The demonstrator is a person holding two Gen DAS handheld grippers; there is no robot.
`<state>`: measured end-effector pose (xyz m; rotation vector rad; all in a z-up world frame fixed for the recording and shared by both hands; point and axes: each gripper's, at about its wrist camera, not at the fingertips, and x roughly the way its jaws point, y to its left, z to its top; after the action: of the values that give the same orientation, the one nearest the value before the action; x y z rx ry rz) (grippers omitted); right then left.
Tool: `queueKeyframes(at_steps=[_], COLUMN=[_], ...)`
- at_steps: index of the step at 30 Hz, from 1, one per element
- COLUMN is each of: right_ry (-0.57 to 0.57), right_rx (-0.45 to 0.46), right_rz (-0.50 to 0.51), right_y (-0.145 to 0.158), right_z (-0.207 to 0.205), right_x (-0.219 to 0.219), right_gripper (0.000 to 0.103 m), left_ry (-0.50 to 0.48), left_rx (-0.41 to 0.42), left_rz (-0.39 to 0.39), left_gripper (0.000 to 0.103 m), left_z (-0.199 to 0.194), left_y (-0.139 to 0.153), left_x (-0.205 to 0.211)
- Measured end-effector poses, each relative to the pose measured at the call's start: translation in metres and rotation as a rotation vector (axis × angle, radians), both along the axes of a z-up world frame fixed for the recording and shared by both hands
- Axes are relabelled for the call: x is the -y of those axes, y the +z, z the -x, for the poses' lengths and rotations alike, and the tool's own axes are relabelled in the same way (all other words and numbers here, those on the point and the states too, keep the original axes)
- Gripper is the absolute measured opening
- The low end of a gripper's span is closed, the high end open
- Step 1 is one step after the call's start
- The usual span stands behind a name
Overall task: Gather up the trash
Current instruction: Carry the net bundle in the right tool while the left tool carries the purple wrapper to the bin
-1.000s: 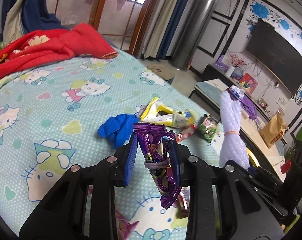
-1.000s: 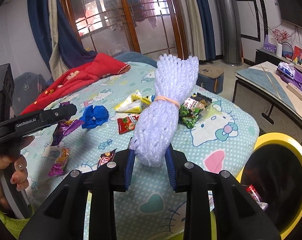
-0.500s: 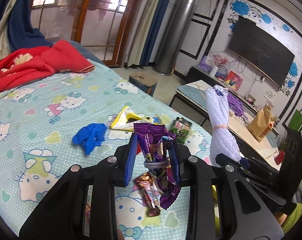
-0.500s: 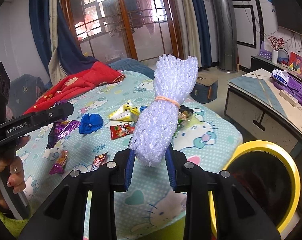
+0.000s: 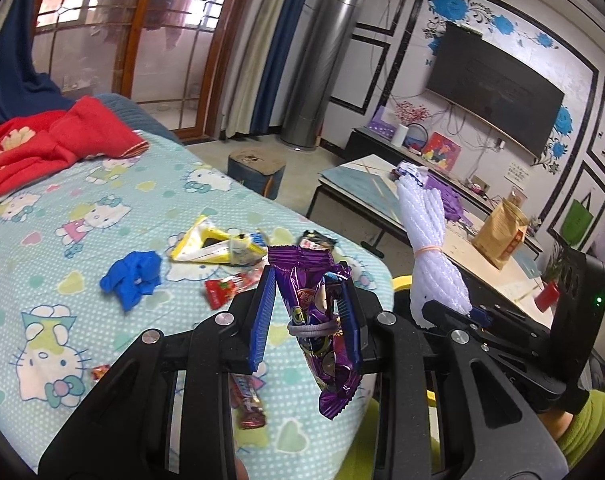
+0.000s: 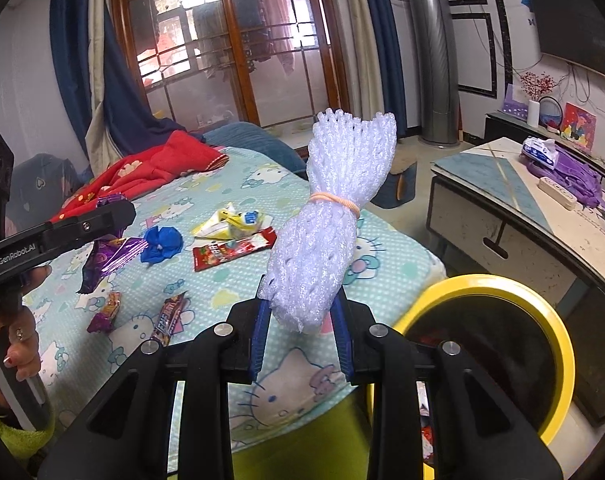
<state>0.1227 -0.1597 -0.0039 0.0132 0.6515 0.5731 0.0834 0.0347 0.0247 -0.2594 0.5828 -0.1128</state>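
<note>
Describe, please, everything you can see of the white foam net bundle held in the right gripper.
The white foam net bundle looks like soft, stretchy mesh sleeves of foam, gathered into one roll. A thin peach rubber band cinches it above the middle, so the top flares open. It stands nearly upright, leaning slightly, with its lower end pinched between the blue-padded fingers of the right gripper. It is lifted clear of the bed, beside the yellow-rimmed bin.

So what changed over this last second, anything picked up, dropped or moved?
Both grippers drew back from the bed toward the yellow-rimmed bin, which shows more fully now. Nothing was picked up or released: the left gripper keeps the purple wrapper, the right gripper the white foam net bundle. The litter on the bedsheet lies as before.
</note>
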Motion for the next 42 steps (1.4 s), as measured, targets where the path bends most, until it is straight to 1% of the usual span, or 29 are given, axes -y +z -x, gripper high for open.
queueKeyframes(at_steps=[23,42], right_ry=[-0.16,-0.257], right_rx=[-0.03,-0.115], right_rz=[0.003,0.024], right_y=[-0.009,-0.038], right_z=[-0.006,-0.007], right_x=[0.074,0.116], right_gripper=[0.027,0.027], left_ry=[-0.174,-0.29], left_rx=[0.019,0.022], left_rz=[-0.071,-0.11], left_gripper=[0.024,0.024], left_z=[-0.014,-0.031], left_y=[-0.003,-0.017], left_x=[0.084,0.137])
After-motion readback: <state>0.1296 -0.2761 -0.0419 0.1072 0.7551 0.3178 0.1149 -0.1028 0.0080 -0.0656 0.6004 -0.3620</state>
